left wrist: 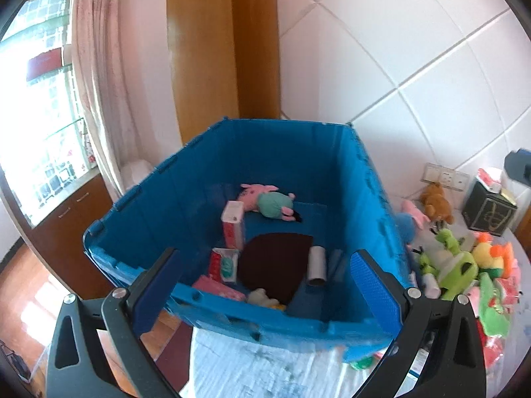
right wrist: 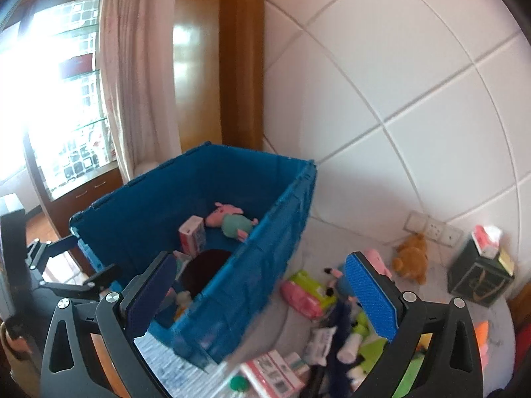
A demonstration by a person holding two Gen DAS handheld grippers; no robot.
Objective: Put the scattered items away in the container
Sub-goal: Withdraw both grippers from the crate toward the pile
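My left gripper [left wrist: 265, 285] gapes wide, nothing held, over the blue plastic crate's [left wrist: 159, 219] near rim | my right gripper [right wrist: 262, 295] likewise spread and bare | beyond it scattered toys, pink wipes pack [right wrist: 307, 293] on the table | pink plush pig [left wrist: 268, 200] lies deep inside crate.

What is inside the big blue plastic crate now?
Inside the blue plastic crate: a pink pig plush in a green dress, a red-and-white carton, a dark brown round piece and a grey cardboard tube. The near wall hides the floor beneath it.
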